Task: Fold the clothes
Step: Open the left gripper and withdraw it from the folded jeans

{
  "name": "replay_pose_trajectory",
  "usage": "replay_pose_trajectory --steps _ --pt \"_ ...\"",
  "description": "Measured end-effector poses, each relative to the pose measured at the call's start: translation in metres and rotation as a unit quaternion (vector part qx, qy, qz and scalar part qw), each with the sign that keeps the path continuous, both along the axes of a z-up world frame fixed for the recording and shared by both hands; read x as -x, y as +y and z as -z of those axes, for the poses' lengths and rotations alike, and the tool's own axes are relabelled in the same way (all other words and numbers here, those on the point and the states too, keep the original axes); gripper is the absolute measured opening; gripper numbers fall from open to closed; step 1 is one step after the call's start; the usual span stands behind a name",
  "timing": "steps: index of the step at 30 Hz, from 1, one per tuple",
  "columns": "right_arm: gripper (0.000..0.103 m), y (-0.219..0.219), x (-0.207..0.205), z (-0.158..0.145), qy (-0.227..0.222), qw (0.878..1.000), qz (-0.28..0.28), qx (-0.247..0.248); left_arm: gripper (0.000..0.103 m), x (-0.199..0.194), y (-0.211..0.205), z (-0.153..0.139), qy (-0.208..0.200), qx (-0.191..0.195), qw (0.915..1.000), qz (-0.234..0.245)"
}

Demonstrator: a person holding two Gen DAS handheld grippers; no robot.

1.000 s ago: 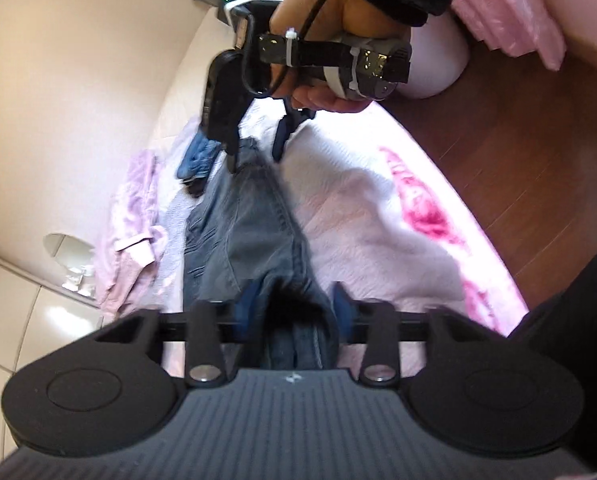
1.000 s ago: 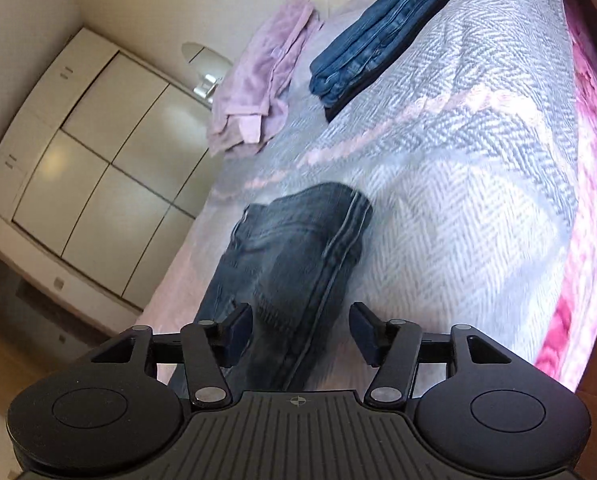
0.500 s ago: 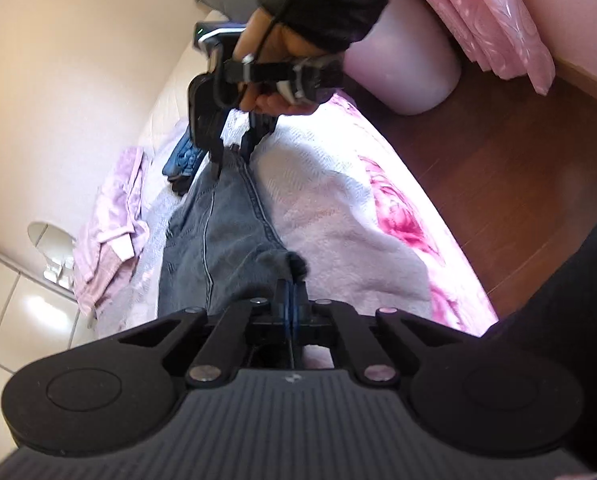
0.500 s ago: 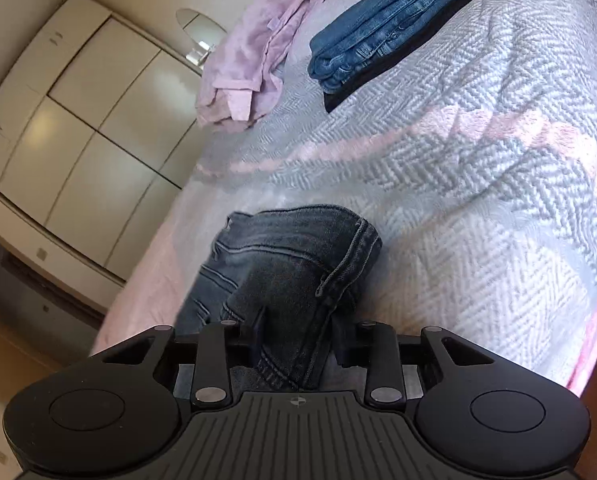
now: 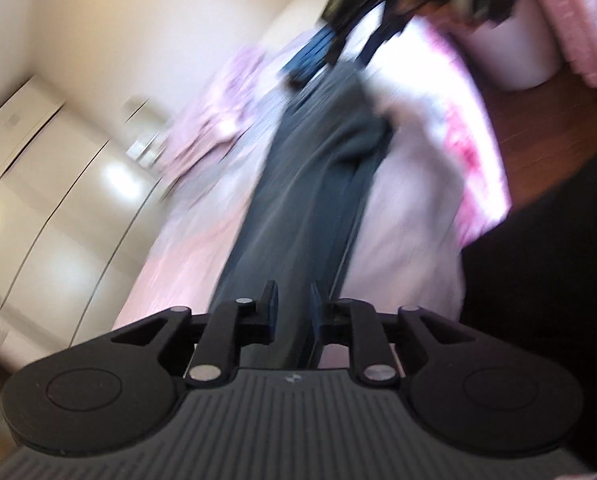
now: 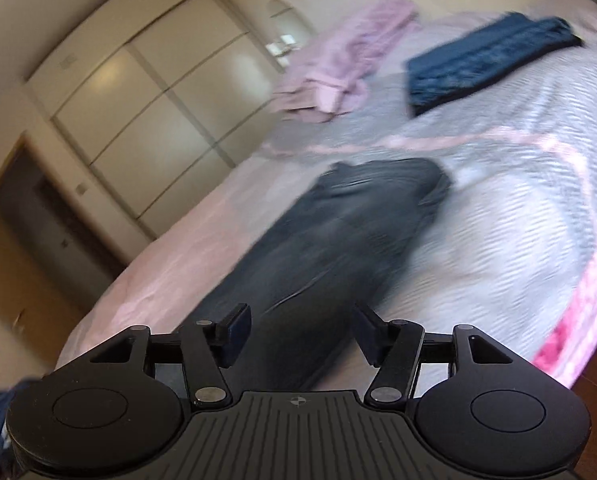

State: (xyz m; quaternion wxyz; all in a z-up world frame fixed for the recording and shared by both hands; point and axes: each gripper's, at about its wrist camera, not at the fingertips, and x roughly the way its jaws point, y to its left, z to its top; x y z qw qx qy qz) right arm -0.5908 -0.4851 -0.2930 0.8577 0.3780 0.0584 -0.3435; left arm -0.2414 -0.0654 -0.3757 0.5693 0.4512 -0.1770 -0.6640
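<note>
Dark grey jeans (image 5: pixel 318 200) lie stretched in a long strip on the bed (image 5: pixel 418 208), running in the left wrist view from the bottom centre up toward the upper right of the frame, with a bunched fold near mid-frame. In the right wrist view they run from bottom centre to the middle, ending in a rounded folded edge. A folded stack of blue jeans (image 6: pixel 486 60) rests flat at the upper right of that view. A crumpled pink garment (image 6: pixel 346 56) lies at the upper centre, well apart from the grey pair.
</note>
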Motion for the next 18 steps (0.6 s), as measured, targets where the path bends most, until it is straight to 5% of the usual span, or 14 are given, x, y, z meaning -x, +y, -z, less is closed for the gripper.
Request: replay_pose_trajectory --steps 6,12,18 --pt "0.060 0.087 -0.089 -0.032 0.028 0.981 -0.166 0.092 0.034 -0.087 0.062 -0.006 -0.023 0.016 0.9856 -0.166" --pt "0.061 0.164 -0.188 -0.047 0.067 0.926 -0.326 0.179 0.043 -0.184 0.107 -0.002 -0.073 -0.006 0.9599 -0.270" --pt "0.061 0.220 -0.255 -0.030 0.099 0.870 -0.431 0.219 0.043 -0.248 0.113 0.001 -0.010 -0.034 0.9531 -0.300"
